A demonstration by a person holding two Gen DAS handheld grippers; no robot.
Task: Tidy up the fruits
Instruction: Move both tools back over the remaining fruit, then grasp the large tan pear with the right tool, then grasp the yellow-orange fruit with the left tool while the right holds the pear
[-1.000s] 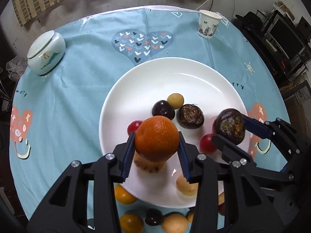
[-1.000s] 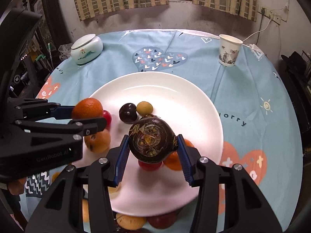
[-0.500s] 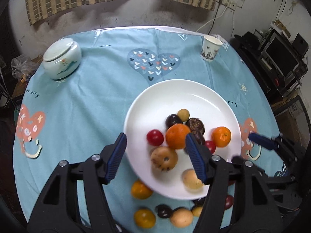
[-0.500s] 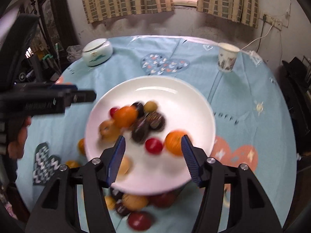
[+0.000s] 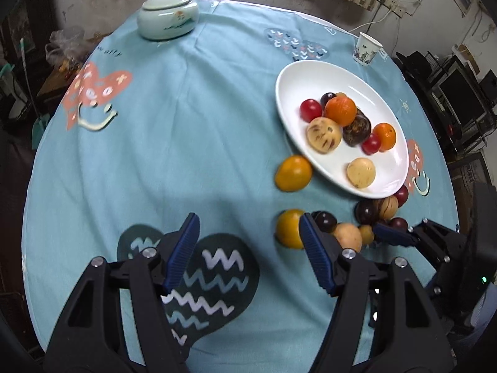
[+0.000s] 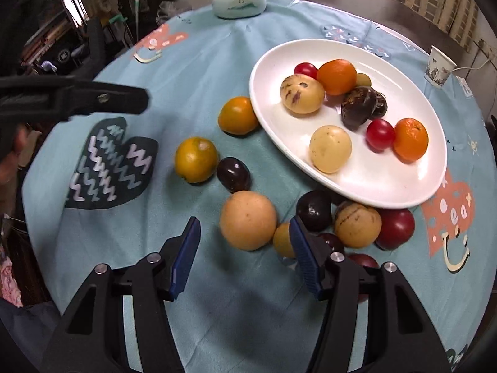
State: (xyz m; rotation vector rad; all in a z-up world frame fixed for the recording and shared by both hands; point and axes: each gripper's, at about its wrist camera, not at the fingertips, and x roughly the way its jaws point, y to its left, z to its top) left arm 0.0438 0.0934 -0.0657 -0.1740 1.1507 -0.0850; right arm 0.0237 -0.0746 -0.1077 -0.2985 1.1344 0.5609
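1. White plate (image 6: 388,186) sits on the blue tablecloth (image 5: 174,143), holding 2 oranges, 2 cherry tomatoes, 2 pale speckled fruits and dark passion fruits.
2. Loose fruit lies on the cloth just beside the plate's near rim: 2 yellow-orange fruits (image 6: 196,159), a dark plum (image 6: 233,174), a tan round fruit (image 6: 248,220) and several more.
3. The left gripper (image 5: 248,245) hangs over the cloth, jaws spread wide, gripping nothing.
4. The right gripper (image 6: 245,248) hangs near the tan fruit, jaws also spread and empty.
5. A lidded ceramic jar (image 5: 167,17) and a paper cup (image 5: 366,49) stand at the far edge.
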